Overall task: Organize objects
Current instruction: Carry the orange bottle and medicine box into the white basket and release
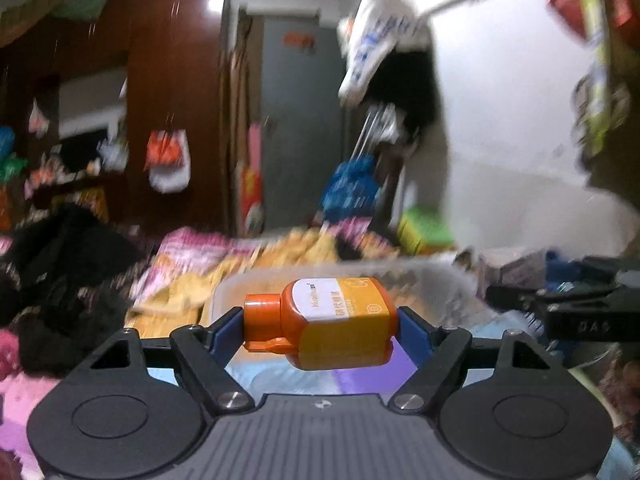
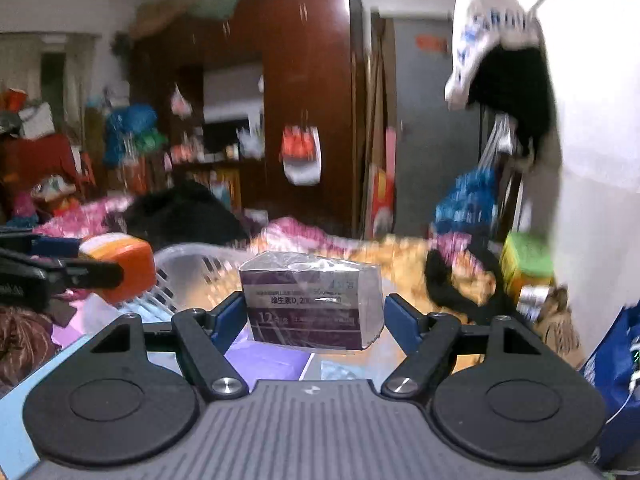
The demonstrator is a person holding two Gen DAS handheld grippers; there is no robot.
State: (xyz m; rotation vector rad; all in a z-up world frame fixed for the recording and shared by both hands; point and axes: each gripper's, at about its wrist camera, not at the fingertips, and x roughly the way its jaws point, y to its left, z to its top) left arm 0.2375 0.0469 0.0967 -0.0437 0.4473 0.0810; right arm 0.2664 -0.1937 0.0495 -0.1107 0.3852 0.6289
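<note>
My left gripper (image 1: pixel 320 326) is shut on an orange bottle (image 1: pixel 332 320) with a white and yellow label, held sideways with its cap to the left, above a clear plastic basket (image 1: pixel 440 280). My right gripper (image 2: pixel 314 312) holds a purple and white wrapped box (image 2: pixel 312 304) between its blue pads; a small gap shows at the right pad. In the right wrist view the left gripper (image 2: pixel 96 270) with the orange bottle (image 2: pixel 128 268) shows at the left, beside the basket (image 2: pixel 192 264). In the left wrist view the right gripper (image 1: pixel 520 298) shows at the right edge.
Both grippers hover over a cluttered bed with pink and yellow bedding (image 1: pixel 240 264) and dark clothes (image 1: pixel 60 280). A brown wardrobe (image 2: pixel 312 100) and grey door (image 1: pixel 300 140) stand behind. Bags hang on the white wall (image 2: pixel 492 48). A green box (image 2: pixel 524 260) lies at the right.
</note>
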